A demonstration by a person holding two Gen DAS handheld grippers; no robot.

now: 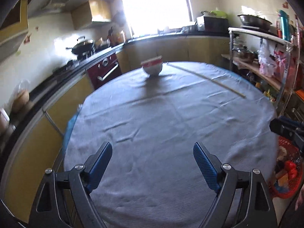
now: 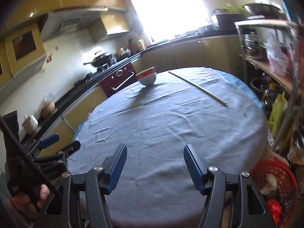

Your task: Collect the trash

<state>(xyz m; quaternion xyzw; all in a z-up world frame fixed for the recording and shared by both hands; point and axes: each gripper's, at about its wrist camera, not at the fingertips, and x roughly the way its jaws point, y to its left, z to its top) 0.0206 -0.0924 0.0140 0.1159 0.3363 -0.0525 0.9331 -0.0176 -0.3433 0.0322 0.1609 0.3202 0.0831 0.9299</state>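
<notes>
A round table (image 1: 171, 117) with a grey-blue cloth fills both views (image 2: 171, 125). A red and white bowl (image 1: 152, 67) stands at its far edge, also in the right wrist view (image 2: 146, 77). A long pale chopstick (image 1: 206, 78) lies at the far right of the cloth (image 2: 197, 87). A red trash basket (image 1: 286, 171) with scraps sits on the floor right of the table (image 2: 273, 186). My left gripper (image 1: 153, 148) is open and empty over the near cloth. My right gripper (image 2: 154, 150) is open and empty there too.
A kitchen counter (image 1: 62, 72) with a wok (image 1: 83, 46) and a red oven (image 1: 106, 70) runs along the left. A metal shelf rack (image 1: 266, 62) with pots and bags stands at the right. The left gripper (image 2: 57, 148) shows at the right view's left edge.
</notes>
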